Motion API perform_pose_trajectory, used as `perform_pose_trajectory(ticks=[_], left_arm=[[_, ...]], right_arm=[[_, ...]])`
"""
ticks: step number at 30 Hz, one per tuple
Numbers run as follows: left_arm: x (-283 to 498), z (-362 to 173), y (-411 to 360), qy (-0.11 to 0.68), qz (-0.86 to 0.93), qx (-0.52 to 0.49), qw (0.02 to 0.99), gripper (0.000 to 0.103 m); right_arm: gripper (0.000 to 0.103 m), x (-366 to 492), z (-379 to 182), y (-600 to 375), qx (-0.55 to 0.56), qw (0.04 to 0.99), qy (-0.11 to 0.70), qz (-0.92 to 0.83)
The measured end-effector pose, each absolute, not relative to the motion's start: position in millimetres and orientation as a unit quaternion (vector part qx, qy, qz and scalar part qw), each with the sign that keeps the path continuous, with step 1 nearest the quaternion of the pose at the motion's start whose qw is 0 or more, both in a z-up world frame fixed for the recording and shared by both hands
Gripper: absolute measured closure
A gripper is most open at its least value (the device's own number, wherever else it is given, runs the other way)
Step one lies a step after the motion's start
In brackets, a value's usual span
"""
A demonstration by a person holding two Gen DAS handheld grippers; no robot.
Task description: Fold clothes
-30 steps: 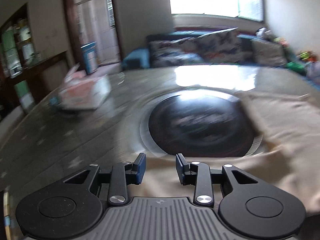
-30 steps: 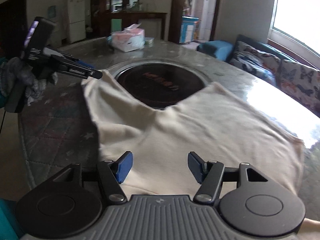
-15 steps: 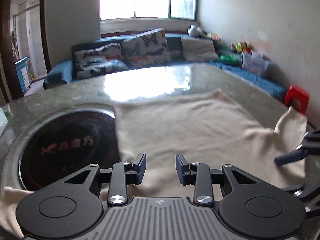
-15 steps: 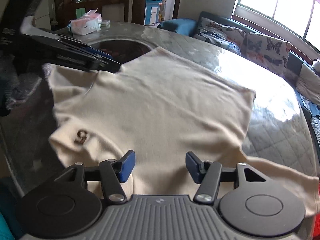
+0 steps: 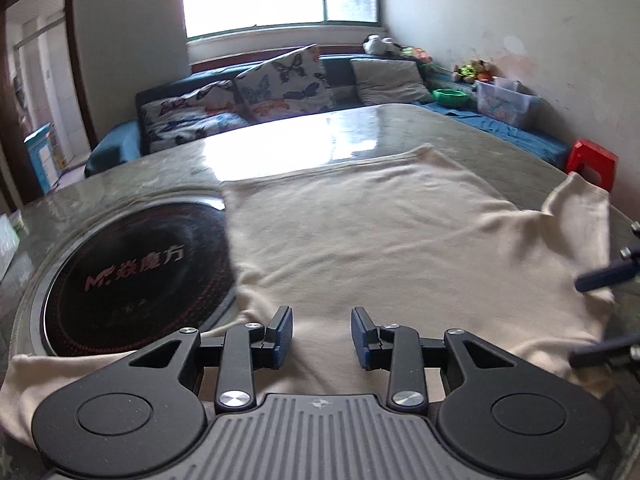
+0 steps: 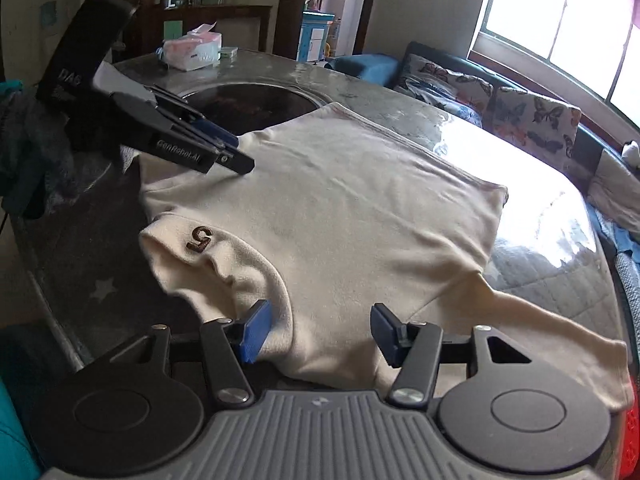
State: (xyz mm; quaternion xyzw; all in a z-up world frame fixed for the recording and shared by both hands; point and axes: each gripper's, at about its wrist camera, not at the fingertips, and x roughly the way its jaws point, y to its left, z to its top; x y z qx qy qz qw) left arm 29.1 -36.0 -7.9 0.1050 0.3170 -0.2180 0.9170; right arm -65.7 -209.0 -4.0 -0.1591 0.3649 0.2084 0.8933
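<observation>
While cream T-shirt (image 6: 352,216) lies spread flat on round marble table (image 5: 280,136), partly over dark inset hotplate (image 5: 132,268), my left gripper (image 5: 321,330) hovers above its near edge, jaws wide, empty. My right gripper (image 6: 320,330) wide too, by sleeve.

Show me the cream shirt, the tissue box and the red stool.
cream shirt (image 6: 340,208), right wrist view, middle of its body.
tissue box (image 6: 192,52), right wrist view, its front side.
red stool (image 5: 590,160), left wrist view, its top.
</observation>
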Motion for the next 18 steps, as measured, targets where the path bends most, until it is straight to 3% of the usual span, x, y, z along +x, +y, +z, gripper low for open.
perform_pose_trajectory(ticks=[8,18], left_arm=[[7,-4,-63,0.306,-0.268,0.109,0.907,0.068],[-13,-15,-79,0.305,-0.291,0.142,0.896,0.067]], right_arm=[[0.047,-67,14,-261,-0.097,0.924,0.348,0.124],[0.052,-59,-11,-335,-0.036,0.929,0.369,0.008]])
